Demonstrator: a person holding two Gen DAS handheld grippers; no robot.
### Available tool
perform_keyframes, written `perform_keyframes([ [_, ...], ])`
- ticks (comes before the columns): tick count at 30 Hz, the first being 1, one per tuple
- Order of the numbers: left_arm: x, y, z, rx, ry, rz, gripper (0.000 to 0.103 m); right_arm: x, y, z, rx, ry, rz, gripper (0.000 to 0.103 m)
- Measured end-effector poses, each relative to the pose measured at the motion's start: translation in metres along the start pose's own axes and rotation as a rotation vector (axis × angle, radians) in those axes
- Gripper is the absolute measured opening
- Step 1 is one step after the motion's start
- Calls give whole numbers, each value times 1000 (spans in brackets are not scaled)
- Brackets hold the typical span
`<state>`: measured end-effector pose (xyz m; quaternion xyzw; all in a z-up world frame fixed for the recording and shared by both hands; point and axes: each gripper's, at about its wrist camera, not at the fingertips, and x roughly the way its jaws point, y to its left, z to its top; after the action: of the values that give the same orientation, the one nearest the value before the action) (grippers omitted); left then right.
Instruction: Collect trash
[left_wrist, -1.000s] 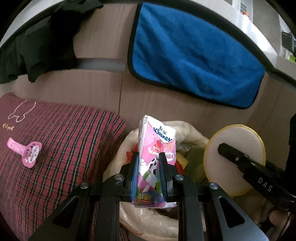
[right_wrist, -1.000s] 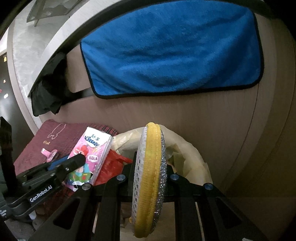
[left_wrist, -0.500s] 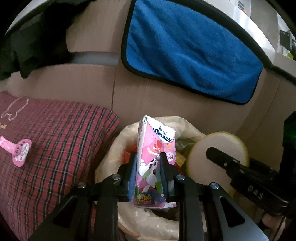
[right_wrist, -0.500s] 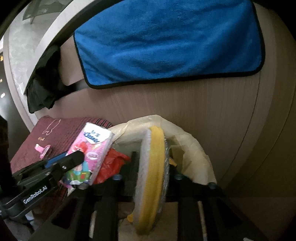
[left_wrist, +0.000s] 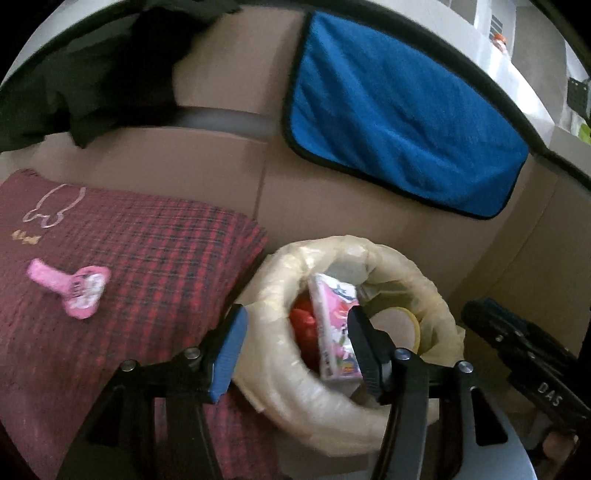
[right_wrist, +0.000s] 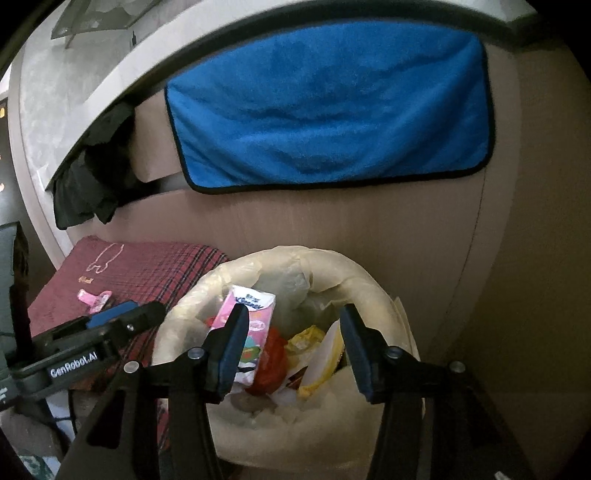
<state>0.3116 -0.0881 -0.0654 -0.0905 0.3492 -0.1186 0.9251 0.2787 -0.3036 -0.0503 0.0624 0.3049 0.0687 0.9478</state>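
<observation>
A bin lined with a pale plastic bag (left_wrist: 280, 288) (right_wrist: 373, 284) stands below both grippers. The pink Kleenex tissue pack (left_wrist: 334, 325) (right_wrist: 251, 310) lies loose inside it, leaning on red trash (right_wrist: 271, 365). The round yellow scouring pad (left_wrist: 400, 323) (right_wrist: 325, 363) lies in the bin too, on its edge. My left gripper (left_wrist: 297, 347) is open and empty over the bin's left rim. My right gripper (right_wrist: 291, 347) is open and empty above the bin. Each gripper shows at the side of the other's view.
A red plaid cloth (left_wrist: 147, 258) (right_wrist: 155, 266) lies left of the bin with a pink clip (left_wrist: 72, 288) (right_wrist: 94, 297) on it. A blue towel (left_wrist: 399, 125) (right_wrist: 328, 110) and a black garment (left_wrist: 110, 66) hang over the wooden cabinet front behind.
Both grippers have opened. The tissue pack has dropped from the left gripper into the bin, and the yellow pad has dropped from the right gripper into the bin.
</observation>
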Motion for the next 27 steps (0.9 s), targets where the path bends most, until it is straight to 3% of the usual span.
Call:
perform_keyframes([
  [5, -53, 7, -11, 26, -35, 61, 57, -37, 22, -9, -11, -32, -18, 54],
  [8, -91, 12, -21, 21, -65, 38, 57, -68, 44, -19, -17, -67, -20, 63],
  [11, -135, 13, -30, 37, -121, 27, 57, -93, 64, -32, -32, -78, 10, 63],
  [18, -228, 5, -66, 124, -249, 94, 57, -146, 98, -63, -59, -95, 9, 64],
  [22, -257, 6, -82, 151, -226, 92, 57, -175, 112, -83, -43, -101, 15, 64],
  [27, -291, 5, -104, 190, -235, 158, 57, -212, 142, -107, -99, -151, 1, 66],
])
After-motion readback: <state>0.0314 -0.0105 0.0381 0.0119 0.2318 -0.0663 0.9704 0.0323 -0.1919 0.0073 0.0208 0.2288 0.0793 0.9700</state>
